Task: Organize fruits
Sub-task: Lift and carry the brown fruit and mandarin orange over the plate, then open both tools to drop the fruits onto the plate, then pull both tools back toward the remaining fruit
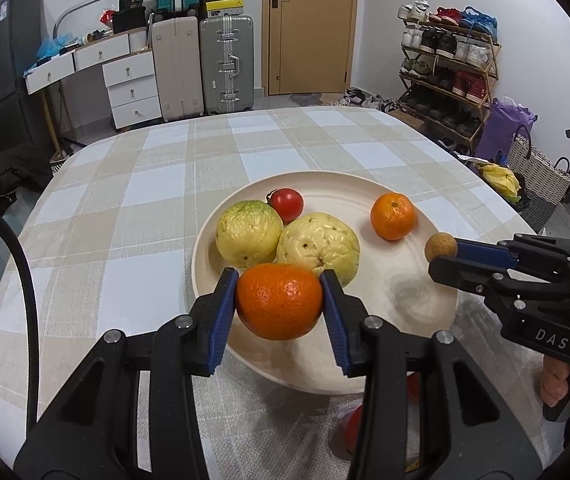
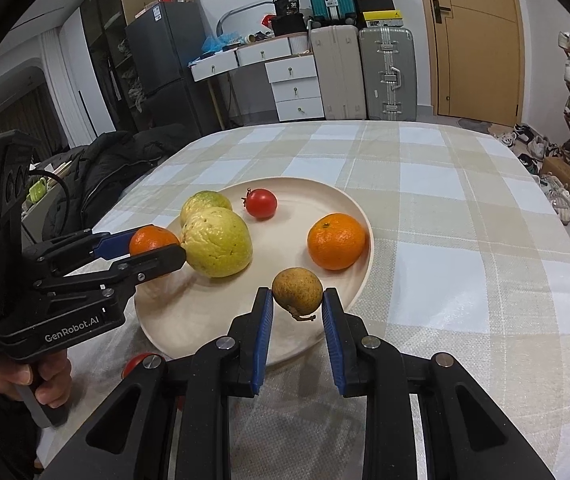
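Observation:
A cream plate [image 1: 417,312] [image 2: 189,316] on the checked tablecloth carries two yellow-green guavas [image 1: 247,232] [image 1: 319,242] [image 2: 217,242], a small red tomato [image 1: 287,204] [image 2: 261,203] and a mandarin [image 1: 393,216] [image 2: 336,241]. My left gripper [image 1: 281,300] [image 2: 153,248] is shut on an orange [image 1: 279,300] [image 2: 153,240], held over the plate's near edge against a guava. My right gripper [image 2: 297,300] [image 1: 443,254] is shut on a small brown round fruit [image 2: 297,290] [image 1: 441,245] with a short stem, above the plate's right rim.
Another red fruit [image 2: 137,362] [image 1: 353,428] lies on the cloth just in front of the plate, partly hidden by the grippers. A hand [image 2: 41,380] holds the left gripper's handle. Suitcases, drawers, a door and a shoe rack stand beyond the table's far edge.

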